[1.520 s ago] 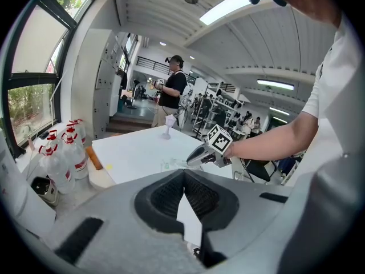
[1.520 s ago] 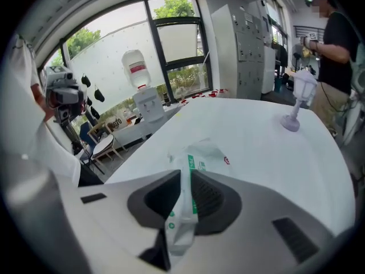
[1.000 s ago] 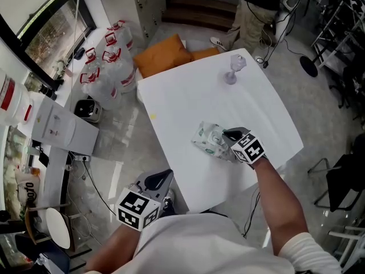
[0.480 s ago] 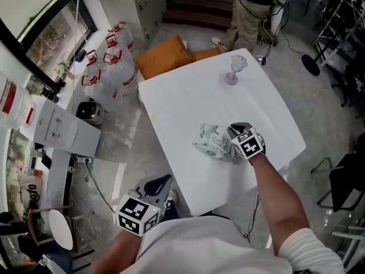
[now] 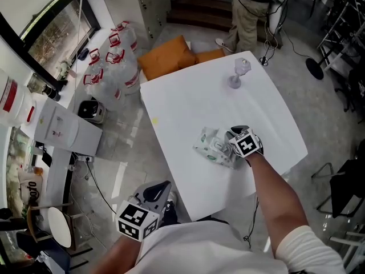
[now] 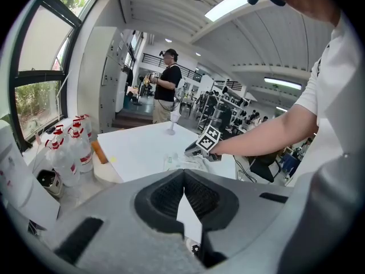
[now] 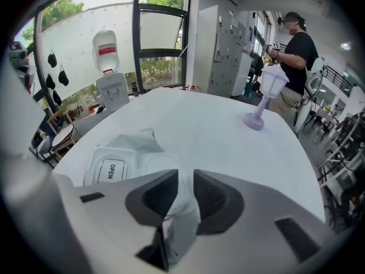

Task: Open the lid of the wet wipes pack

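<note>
The wet wipes pack (image 5: 214,146) lies crumpled on the white table (image 5: 188,101), its white lid marked "OPEN" (image 7: 111,170) facing up. I cannot tell whether the lid is lifted. My right gripper (image 5: 231,137) points steeply down at the pack's right end. Its jaws have just been opening and now stand apart, with the pack's wrapper (image 7: 182,210) showing in the gap and no pad pressing on it. My left gripper (image 5: 158,192) hangs off the table's near-left edge, close to my body, its jaws (image 6: 183,176) meeting at the tips on nothing.
A pale purple lantern-shaped lamp (image 5: 238,73) stands at the table's far side. A person (image 5: 251,10) stands beyond it. Water bottles (image 5: 108,56), orange cushions (image 5: 165,56) and a water dispenser (image 5: 57,130) sit on the floor to the left.
My right gripper has sunk a little onto the pack's right end and its jaws have spread. The left gripper has stayed put.
</note>
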Available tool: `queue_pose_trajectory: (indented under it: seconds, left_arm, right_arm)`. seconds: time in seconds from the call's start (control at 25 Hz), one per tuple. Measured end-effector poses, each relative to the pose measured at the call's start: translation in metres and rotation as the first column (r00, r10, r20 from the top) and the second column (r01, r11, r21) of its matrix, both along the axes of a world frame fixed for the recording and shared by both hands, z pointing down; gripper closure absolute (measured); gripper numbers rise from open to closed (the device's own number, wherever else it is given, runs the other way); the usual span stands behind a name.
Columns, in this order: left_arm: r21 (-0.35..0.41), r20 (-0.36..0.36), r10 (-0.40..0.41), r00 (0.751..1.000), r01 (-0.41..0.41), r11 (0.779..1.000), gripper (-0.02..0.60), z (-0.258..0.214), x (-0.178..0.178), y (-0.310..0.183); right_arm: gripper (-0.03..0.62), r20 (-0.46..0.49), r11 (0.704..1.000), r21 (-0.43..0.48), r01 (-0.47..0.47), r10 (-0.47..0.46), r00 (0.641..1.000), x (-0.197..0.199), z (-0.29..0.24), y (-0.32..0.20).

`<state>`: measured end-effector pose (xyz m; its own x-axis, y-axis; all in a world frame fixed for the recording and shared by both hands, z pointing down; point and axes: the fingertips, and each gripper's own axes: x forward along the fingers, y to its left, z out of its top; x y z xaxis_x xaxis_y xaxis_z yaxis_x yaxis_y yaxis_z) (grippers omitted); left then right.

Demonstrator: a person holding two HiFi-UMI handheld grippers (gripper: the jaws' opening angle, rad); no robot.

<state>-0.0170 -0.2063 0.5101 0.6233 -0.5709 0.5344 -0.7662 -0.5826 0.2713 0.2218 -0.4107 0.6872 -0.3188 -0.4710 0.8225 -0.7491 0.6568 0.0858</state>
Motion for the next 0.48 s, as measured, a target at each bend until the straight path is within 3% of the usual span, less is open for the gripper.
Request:
queue_pose_trajectory:
  seconds: [0.48]
  left_arm:
    - [-0.009,-0.001,0.010,1.000,-0.010,1.000,0.574,0.0033,0.0039,-0.0027]
  right_arm:
    - [0.519,0.015,1.000,0.000,-0.015,0.015,1.000,-0.0008,0.0020,0.0007]
